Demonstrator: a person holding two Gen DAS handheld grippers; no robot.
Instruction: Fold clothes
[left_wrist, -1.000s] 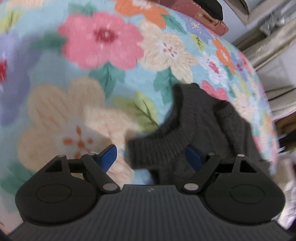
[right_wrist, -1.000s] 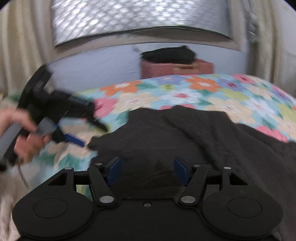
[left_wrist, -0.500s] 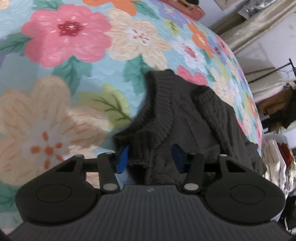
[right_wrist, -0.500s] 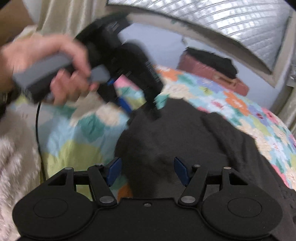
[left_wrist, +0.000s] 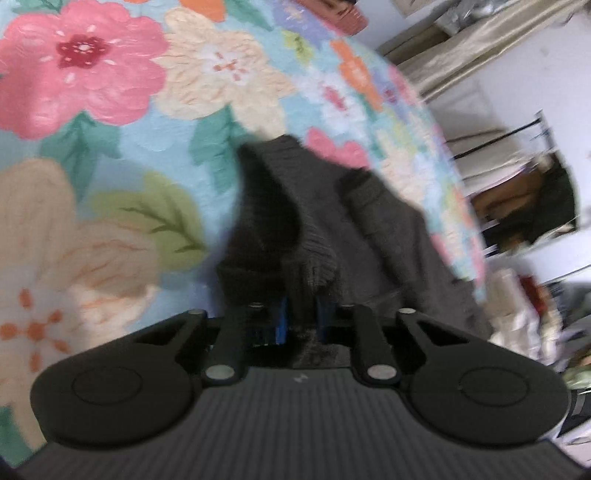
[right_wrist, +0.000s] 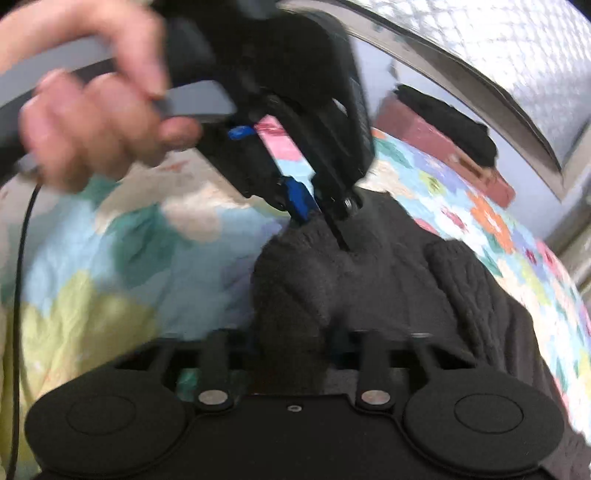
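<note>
A dark grey knit sweater (left_wrist: 388, 229) lies on a floral bedspread (left_wrist: 110, 166). My left gripper (left_wrist: 301, 317) is closing, and its blue pads pinch the ribbed edge of the sweater between them. In the right wrist view the sweater (right_wrist: 424, 295) bunches up between the fingers of my right gripper (right_wrist: 293, 343), which is also closing, its pads pressing into the knit. Just beyond, the left gripper (right_wrist: 314, 214), held by a hand (right_wrist: 92, 122), bites the same end of the sweater.
The floral bedspread (right_wrist: 110, 258) spreads left and right of the sweater. A reddish box (right_wrist: 443, 140) with a dark item on top stands at the bed's far side. A black cable (right_wrist: 22, 277) hangs at the left. Shelves with clutter (left_wrist: 524, 206) lie beyond the bed's right edge.
The left jaws have come together on the sweater's ribbed edge. My right gripper has rolled, moved up to the sweater's end near the left gripper, and its jaws have narrowed onto the fabric.
</note>
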